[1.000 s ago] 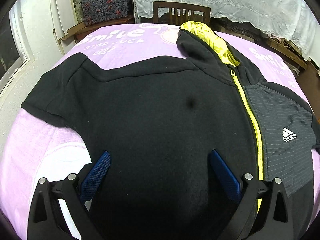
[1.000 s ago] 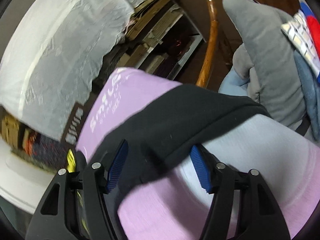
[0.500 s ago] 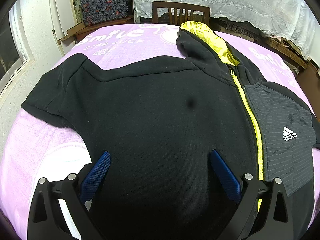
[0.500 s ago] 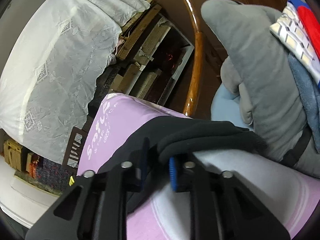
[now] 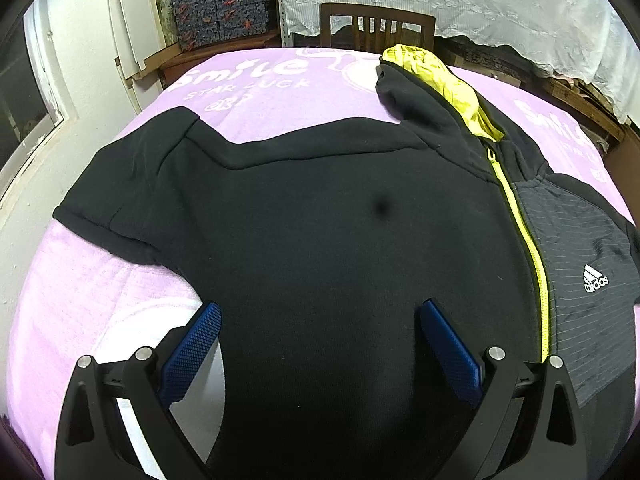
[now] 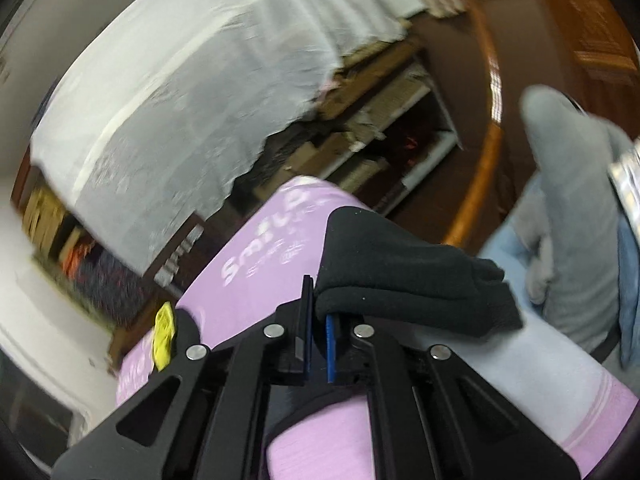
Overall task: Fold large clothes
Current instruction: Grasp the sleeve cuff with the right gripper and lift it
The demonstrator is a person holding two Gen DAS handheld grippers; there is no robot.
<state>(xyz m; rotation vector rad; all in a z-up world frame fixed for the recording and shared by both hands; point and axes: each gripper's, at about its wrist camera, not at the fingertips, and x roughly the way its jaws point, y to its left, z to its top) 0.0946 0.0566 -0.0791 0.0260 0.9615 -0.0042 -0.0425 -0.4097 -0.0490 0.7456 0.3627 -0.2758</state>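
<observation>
The right claw (image 6: 319,332) clenches a black sleeve (image 6: 400,264) of the jacket (image 5: 320,240), lifted above the purple-covered surface (image 5: 100,280); the left claw (image 5: 320,344) hangs released over the jacket, which lies spread across that surface, yellow-lined hood (image 5: 440,84) at its far end.

White "adidas" wordmark with three-stripe logo (image 5: 596,279) on the grey striped chest panel of the black hoodie (image 5: 340,240). Purple table cover (image 5: 256,92) carries white print: "Smile", under it "STAR LUCK"; a partial "Smi…" repeats at its right edge. Right wrist view: same print, blurred, unreadable.
</observation>
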